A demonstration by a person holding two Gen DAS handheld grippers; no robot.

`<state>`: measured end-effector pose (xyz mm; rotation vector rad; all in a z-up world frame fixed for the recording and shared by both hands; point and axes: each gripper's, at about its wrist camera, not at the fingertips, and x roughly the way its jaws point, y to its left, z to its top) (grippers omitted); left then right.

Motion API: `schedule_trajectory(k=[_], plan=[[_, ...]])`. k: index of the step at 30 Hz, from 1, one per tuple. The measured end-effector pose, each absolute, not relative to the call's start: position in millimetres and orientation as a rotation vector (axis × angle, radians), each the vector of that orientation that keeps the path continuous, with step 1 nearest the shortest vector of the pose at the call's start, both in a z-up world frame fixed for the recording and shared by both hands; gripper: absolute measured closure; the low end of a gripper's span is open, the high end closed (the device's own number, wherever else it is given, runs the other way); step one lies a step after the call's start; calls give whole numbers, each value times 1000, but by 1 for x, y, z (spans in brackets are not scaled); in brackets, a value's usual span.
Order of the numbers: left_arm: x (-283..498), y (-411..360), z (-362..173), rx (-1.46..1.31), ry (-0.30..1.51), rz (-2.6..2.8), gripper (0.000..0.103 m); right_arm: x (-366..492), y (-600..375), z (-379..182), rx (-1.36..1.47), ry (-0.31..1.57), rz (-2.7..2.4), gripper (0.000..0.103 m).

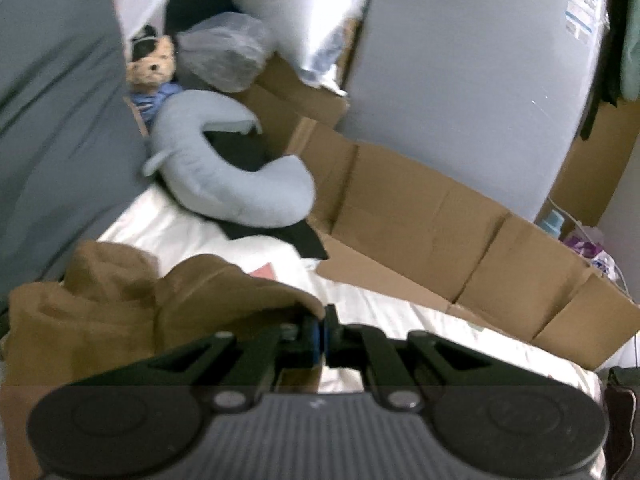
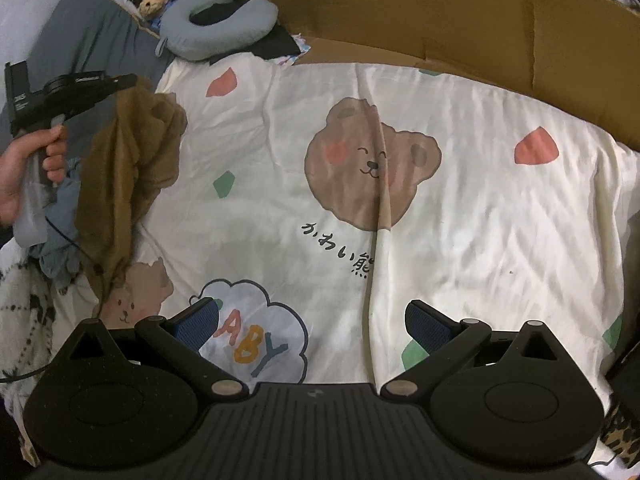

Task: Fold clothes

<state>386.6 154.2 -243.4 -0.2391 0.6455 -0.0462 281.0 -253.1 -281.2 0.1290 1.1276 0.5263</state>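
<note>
The brown garment point(image 2: 128, 176) hung bunched over the bear-print quilt's point(image 2: 460, 208) left side, long axis vertical, loose end down. We judged it lifted to shake out. The left gripper point(image 1: 320, 334) was clenched on its top edge; the right gripper point(image 2: 312, 324) stood released over the quilt.

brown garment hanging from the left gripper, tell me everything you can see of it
The brown garment looks like soft, slightly fuzzy fabric in a plain tan-brown. It is bunched and unfolded, hanging in loose folds from the left gripper, whose fingers are shut on an edge. Its lower end drapes onto the cream bear-print bedsheet beside a crumpled grey-blue cloth. The right gripper is open and apart from it.
</note>
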Motion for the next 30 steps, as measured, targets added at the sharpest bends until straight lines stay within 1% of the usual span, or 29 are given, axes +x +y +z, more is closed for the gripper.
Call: schedule_trajectory(k=[6, 12, 13, 14, 15, 17, 18, 20, 22, 30], plan=[[422, 123, -249, -214, 662, -87, 101, 280, -263, -293, 179, 1133, 509, 1], [448, 84, -271, -187, 702, -119, 100, 281, -271, -302, 202, 1132, 502, 1], [454, 79, -278, -175, 727, -126, 97, 281, -273, -303, 205, 1131, 499, 1], [460, 74, -286, -170, 765, -132, 90, 282, -275, -304, 210, 1129, 494, 1], [461, 73, -291, -170, 784, -130, 85, 283, -276, -306, 214, 1131, 489, 1], [463, 71, -300, -171, 822, -125, 65, 284, -280, -309, 224, 1130, 475, 1], [463, 70, -304, -172, 841, -123, 61, 284, -282, -309, 228, 1128, 471, 1], [460, 70, -307, -160, 857, -123, 41, 284, -285, -310, 233, 1121, 464, 1], [454, 74, -304, -128, 860, -129, 37, 285, -288, -311, 240, 1113, 458, 1], [429, 113, -287, -32, 893, -104, 37, 287, -298, -320, 282, 1090, 433, 1]])
